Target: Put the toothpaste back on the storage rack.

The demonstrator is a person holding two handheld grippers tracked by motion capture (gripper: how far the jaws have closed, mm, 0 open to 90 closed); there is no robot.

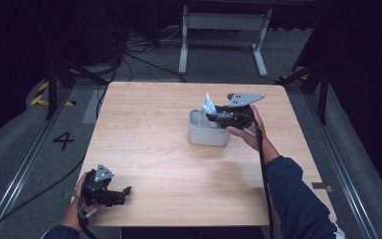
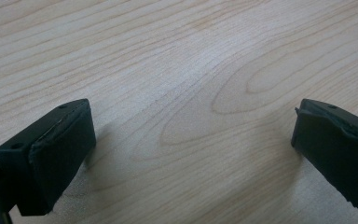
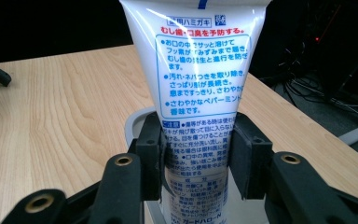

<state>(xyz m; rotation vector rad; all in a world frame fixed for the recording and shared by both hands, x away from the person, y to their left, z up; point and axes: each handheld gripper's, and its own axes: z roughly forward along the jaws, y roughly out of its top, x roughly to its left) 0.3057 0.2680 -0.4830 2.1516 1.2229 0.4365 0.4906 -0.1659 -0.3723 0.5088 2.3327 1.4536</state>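
Note:
A white toothpaste tube (image 1: pixel 209 104) with blue and red print stands upright, its lower end down in a grey rectangular container (image 1: pixel 206 135) right of the table's centre. My right gripper (image 1: pixel 215 117) reaches in from the right and is shut on the tube. In the right gripper view the two pads (image 3: pixel 150 154) press the tube (image 3: pixel 196 70) on both sides, above the container's rim (image 3: pixel 133 122). My left gripper (image 1: pixel 122 194) rests at the table's front left corner, open. Between its jaws in the left gripper view is just bare wood (image 2: pixel 193 93).
The wooden table (image 1: pixel 154 114) ends close to the left hand at the front edge. On the floor behind the table stand a white metal frame (image 1: pixel 224 22) and loose cables (image 1: pixel 129 50). A dark rail (image 1: pixel 25 164) runs along the left.

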